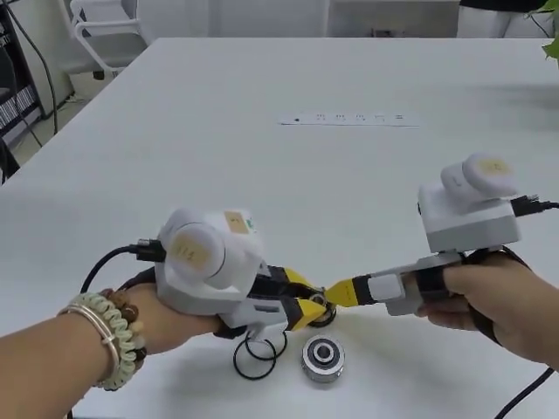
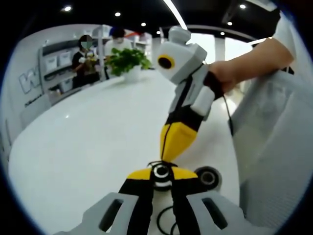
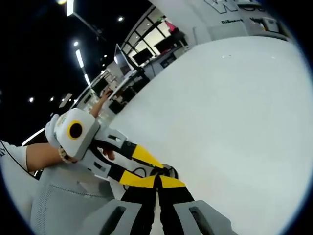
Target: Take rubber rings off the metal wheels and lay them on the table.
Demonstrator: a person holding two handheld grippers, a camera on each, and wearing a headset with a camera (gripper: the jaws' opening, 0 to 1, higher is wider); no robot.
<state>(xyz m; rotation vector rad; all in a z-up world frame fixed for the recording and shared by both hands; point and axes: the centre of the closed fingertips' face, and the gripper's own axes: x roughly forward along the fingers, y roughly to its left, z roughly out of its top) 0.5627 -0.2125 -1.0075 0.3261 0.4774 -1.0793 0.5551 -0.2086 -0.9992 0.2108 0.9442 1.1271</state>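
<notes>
Left tongs (image 1: 306, 307) were closed narrowly on one metal wheel (image 2: 160, 172). Right tongs (image 1: 342, 292) were shut tip to tip, touching that wheel's rim; whether they pinched a ring could not be told.

Count on the worktop (image 1: 262, 175):
- second wheel (image 1: 323, 359), lying free
- two rubber rings (image 1: 256, 354), overlapping, just beside it

The left gripper view showed the gripped wheel's hub; in the head view the tongs mostly covered it.

Left gripper (image 1: 313, 307) jaws clamped, right gripper (image 1: 339, 292) pinched

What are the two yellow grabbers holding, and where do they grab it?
The left gripper clamps a metal wheel by its two sides. The right gripper, jaws shut, seems to pinch the wheel's rubber ring at the edge facing it.
</notes>
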